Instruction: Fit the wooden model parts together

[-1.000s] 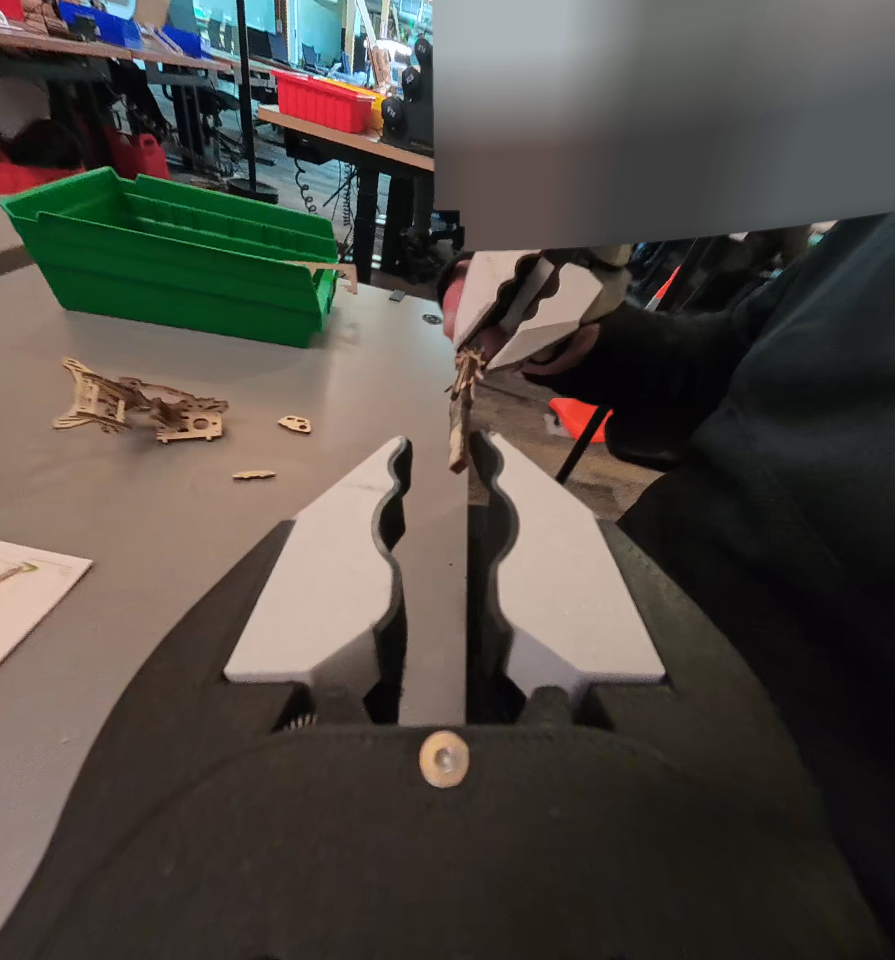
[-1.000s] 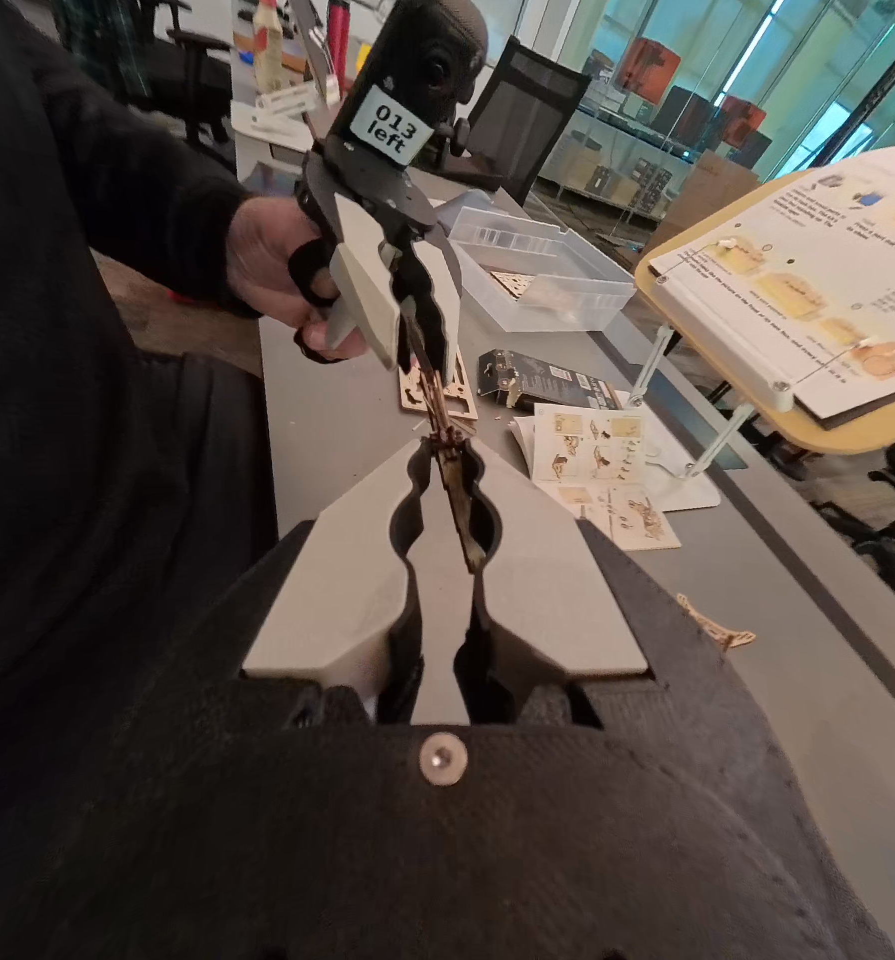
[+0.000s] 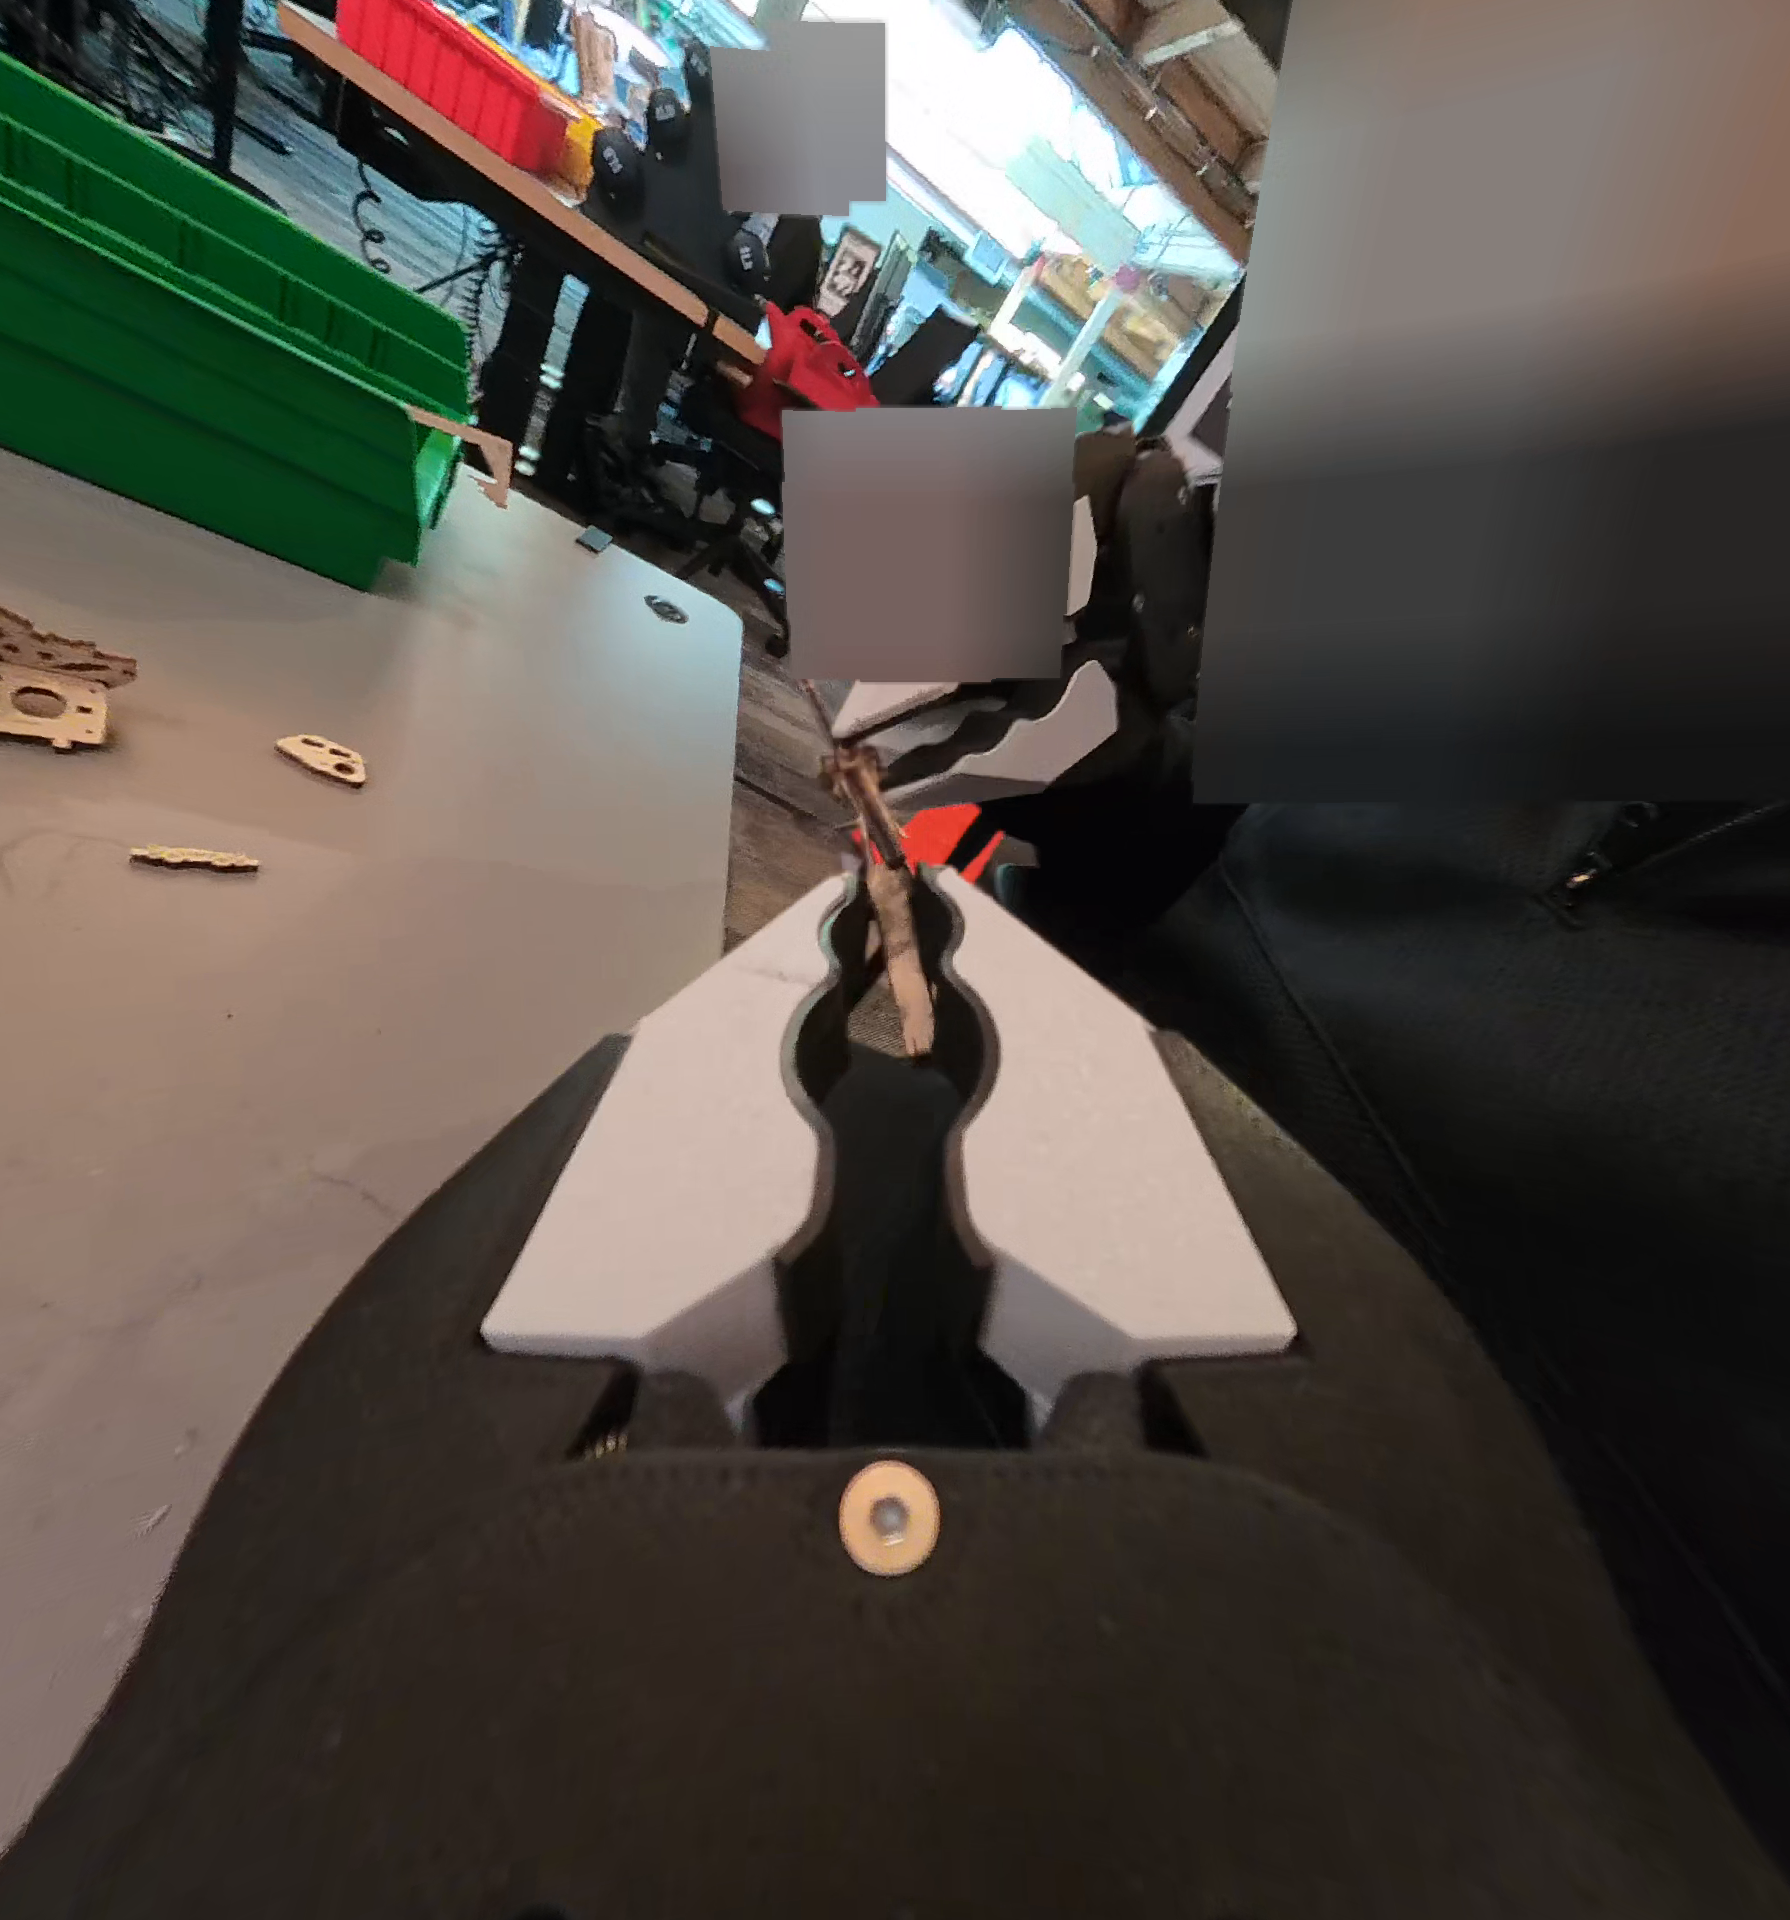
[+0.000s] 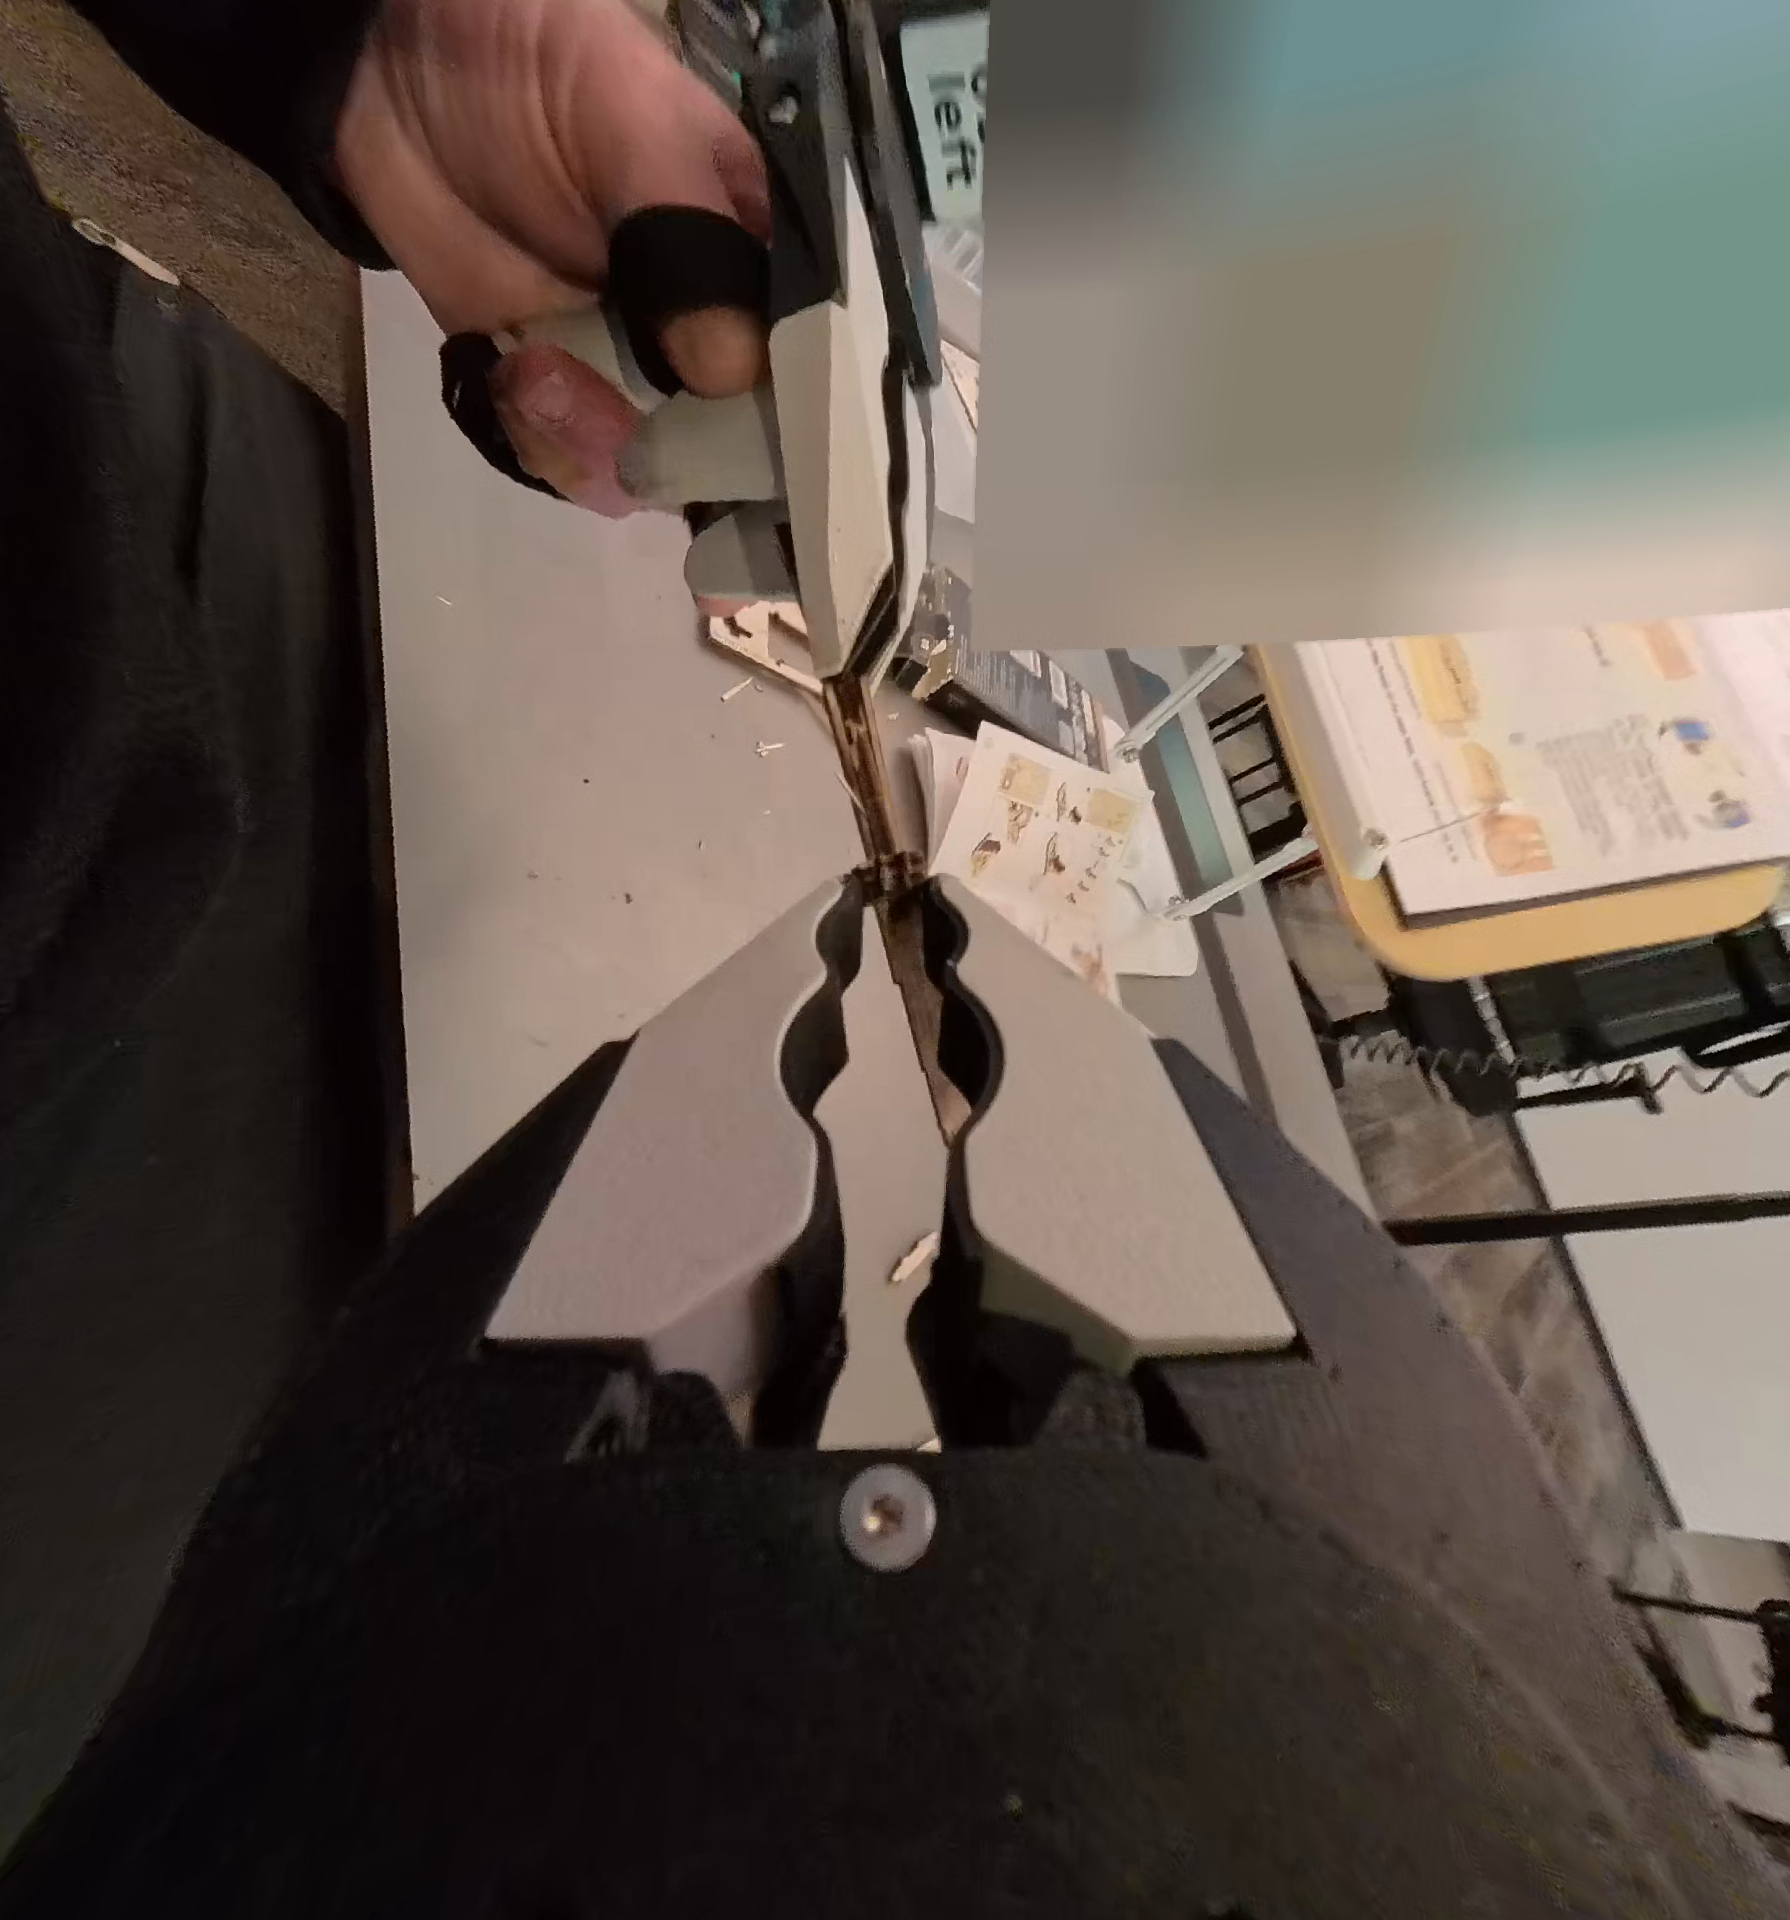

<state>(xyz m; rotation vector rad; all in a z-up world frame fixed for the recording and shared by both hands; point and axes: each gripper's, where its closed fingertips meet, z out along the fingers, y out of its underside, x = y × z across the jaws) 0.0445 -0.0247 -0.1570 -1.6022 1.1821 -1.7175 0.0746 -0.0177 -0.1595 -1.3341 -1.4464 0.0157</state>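
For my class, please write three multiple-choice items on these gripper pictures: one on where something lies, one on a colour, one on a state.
1. Where do the loose wooden pieces lie?
A. on the grey table
B. inside the bin
C. on the floor

2. What colour is the big bin at the table's far edge?
A. blue
B. green
C. yellow

3. How is the thin wooden part held?
A. it lies free on the table
B. only one gripper grips it
C. both the left gripper and the right gripper pinch it in the air

Answers: 1 A, the left wrist view shows the flat pieces resting on the grey top. 2 B, its walls are plainly green. 3 C, the right wrist view shows each gripper closed on one end of the part above the table.
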